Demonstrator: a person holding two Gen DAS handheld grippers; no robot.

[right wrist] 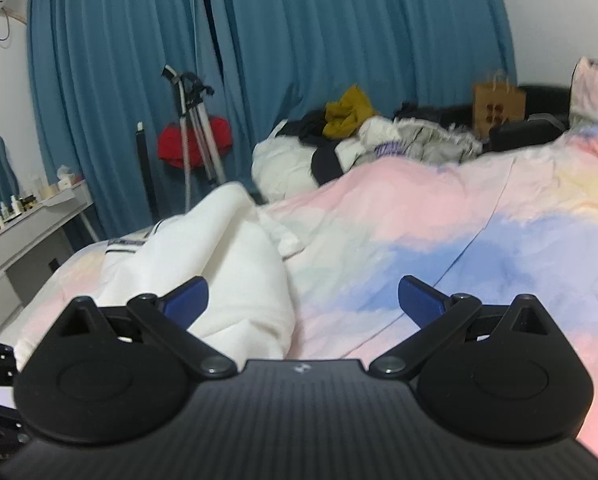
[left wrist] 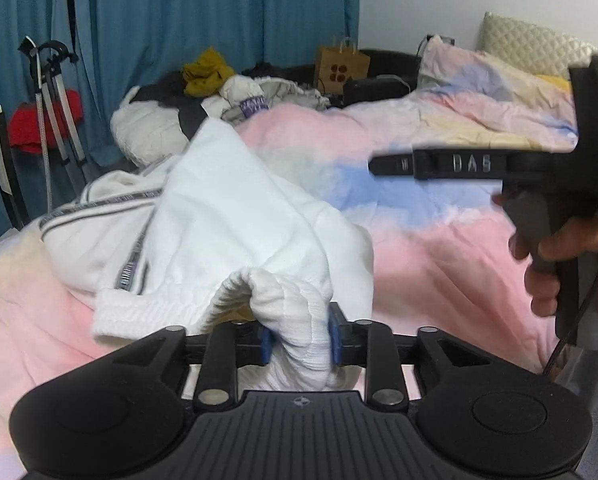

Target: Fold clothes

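A white knit garment (left wrist: 227, 216) with grey striped trim lies bunched on the pastel bedspread (left wrist: 439, 264). My left gripper (left wrist: 301, 340) is shut on its ribbed hem, the cloth pinched between the blue pads. The garment also shows in the right wrist view (right wrist: 227, 272), at the left. My right gripper (right wrist: 303, 300) is open and empty, held above the bed just right of the garment. The right gripper also shows in the left wrist view (left wrist: 383, 165), held in a hand at the right.
A pile of other clothes (left wrist: 219, 96) lies at the bed's far side, with a brown paper bag (left wrist: 341, 66). Pillows (left wrist: 519, 64) are at the far right. Blue curtains, a folded tripod (right wrist: 195, 136) and a grey desk (right wrist: 27, 232) stand at the left.
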